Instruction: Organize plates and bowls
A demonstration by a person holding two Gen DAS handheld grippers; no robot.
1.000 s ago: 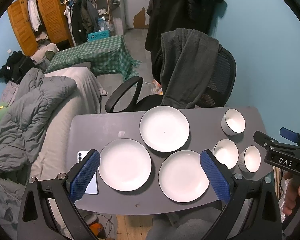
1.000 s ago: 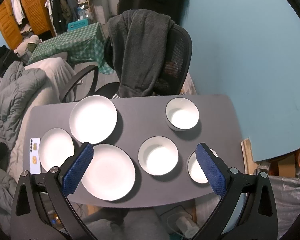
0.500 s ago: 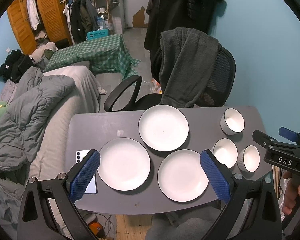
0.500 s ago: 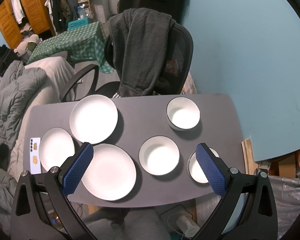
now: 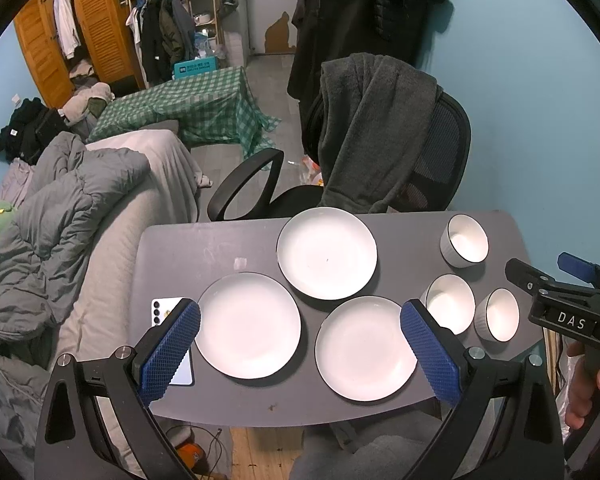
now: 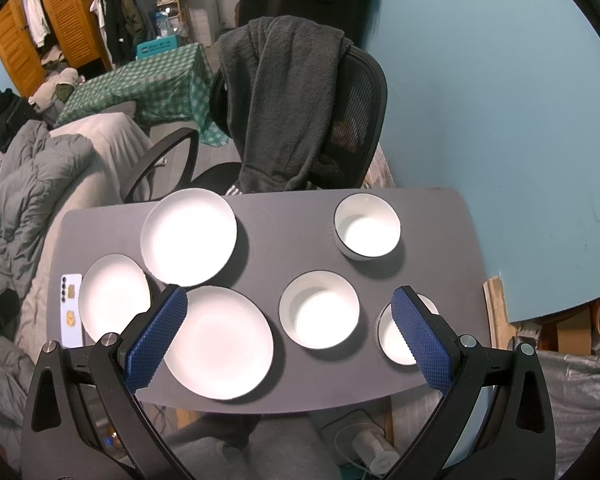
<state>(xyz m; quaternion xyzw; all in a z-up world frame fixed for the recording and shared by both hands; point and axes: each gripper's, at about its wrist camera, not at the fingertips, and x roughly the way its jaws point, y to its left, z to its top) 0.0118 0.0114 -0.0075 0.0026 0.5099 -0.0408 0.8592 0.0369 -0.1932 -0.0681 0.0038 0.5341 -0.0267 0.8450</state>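
Note:
Three white plates lie on the dark grey table (image 5: 204, 248): a far plate (image 5: 327, 252), a near-left plate (image 5: 248, 325) and a near-right plate (image 5: 365, 348). To their right stand three white bowls: a far bowl (image 5: 465, 240), a middle bowl (image 5: 450, 302) and a small near bowl (image 5: 499, 314). My left gripper (image 5: 300, 344) hovers open high above the near plates, empty. My right gripper (image 6: 290, 338) hangs open above the middle bowl (image 6: 319, 309), with the near-right plate (image 6: 219, 342) at its left finger and the small bowl (image 6: 396, 336) partly behind its right finger.
A white phone (image 5: 171, 340) lies at the table's left end. An office chair draped with a grey garment (image 5: 376, 136) stands behind the table. A bed with a grey duvet (image 5: 60, 216) is on the left. The blue wall (image 6: 500, 120) runs along the right.
Both views have shifted only slightly; the table sits a touch higher in the left wrist view. Plates and bowls have not moved, and both grippers stay open.

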